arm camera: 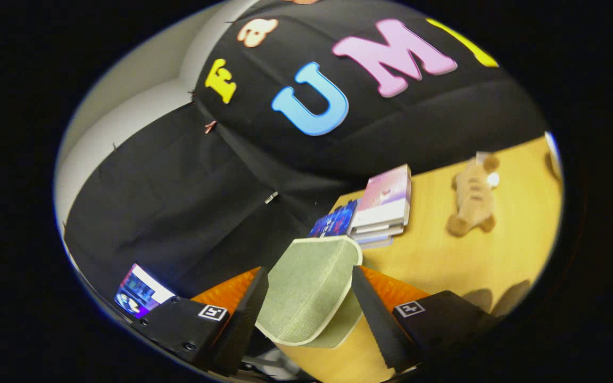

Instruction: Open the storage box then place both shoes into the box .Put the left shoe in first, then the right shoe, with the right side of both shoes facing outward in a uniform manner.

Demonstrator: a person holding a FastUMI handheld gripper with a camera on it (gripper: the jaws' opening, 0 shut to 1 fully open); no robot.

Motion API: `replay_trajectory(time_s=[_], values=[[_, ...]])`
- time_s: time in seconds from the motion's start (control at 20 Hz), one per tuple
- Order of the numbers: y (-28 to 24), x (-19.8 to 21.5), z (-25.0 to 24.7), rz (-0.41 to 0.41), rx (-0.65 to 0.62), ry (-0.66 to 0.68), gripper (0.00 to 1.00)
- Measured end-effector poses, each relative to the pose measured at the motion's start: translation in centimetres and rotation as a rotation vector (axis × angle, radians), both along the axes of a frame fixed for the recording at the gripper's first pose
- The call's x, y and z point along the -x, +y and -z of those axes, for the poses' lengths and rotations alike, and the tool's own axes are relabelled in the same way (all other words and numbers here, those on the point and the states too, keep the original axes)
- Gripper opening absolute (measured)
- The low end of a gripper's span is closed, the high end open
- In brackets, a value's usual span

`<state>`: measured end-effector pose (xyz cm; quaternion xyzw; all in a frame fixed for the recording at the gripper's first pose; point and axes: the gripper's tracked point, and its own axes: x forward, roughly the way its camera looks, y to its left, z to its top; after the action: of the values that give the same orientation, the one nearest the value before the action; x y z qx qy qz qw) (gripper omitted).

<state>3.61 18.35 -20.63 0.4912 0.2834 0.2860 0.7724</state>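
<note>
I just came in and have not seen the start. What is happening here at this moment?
A person is carrying a green shoe in a handheld gripper. Both fingers press on the shoe's sides, holding it lifted above the wooden table. Beyond the fingers lie a stack of books and a plush toy, near the black cloth wall.

Materials and finishes, booth table

Shoe (pixel 306 290): woven, matt cloth with a smooth pale rim, clamped between both fingers of the gripper (pixel 312 308). Fingers (pixel 375 314): matt, ridged inner faces. Table (pixel 445 260): smooth, wood-look top with a soft sheen. Stacked books (pixel 383 205): glossy paper covers. Soft toy (pixel 473 198): fuzzy plush. Wall drape (pixel 168 202): matt cloth, creased.
</note>
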Motion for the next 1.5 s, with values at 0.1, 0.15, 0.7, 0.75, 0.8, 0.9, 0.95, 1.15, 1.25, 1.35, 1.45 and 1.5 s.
replay_trajectory(time_s=[0.1,0.15,0.7,0.75,0.8,0.9,0.95,1.15,1.25,1.35,1.45,1.5], values=[[1.9,0.6,2.6,-0.066,-0.104,0.081,0.98],[2.9,1.0,3.9,-0.098,-0.157,0.123,0.98],[10.1,1.8,7.3,-0.297,-0.615,0.408,0.95],[10.5,2.0,7.5,-0.308,-0.62,0.412,0.95],[10.8,2.1,7.1,-0.317,-0.639,0.413,0.95],[10.7,2.0,6.4,-0.32,-0.685,0.42,0.87],[10.3,2.1,6.0,-0.32,-0.705,0.419,0.72],[8.8,1.3,4.9,-0.264,-0.677,0.351,0.06],[8.8,1.3,3.7,-0.254,-0.633,0.322,0.05],[8.2,1.2,1.8,-0.242,-0.619,0.291,0.05],[7.7,0.8,-0.8,-0.217,-0.625,0.255,0.05],[7.8,0.6,-1.9,-0.207,-0.62,0.241,0.05]])
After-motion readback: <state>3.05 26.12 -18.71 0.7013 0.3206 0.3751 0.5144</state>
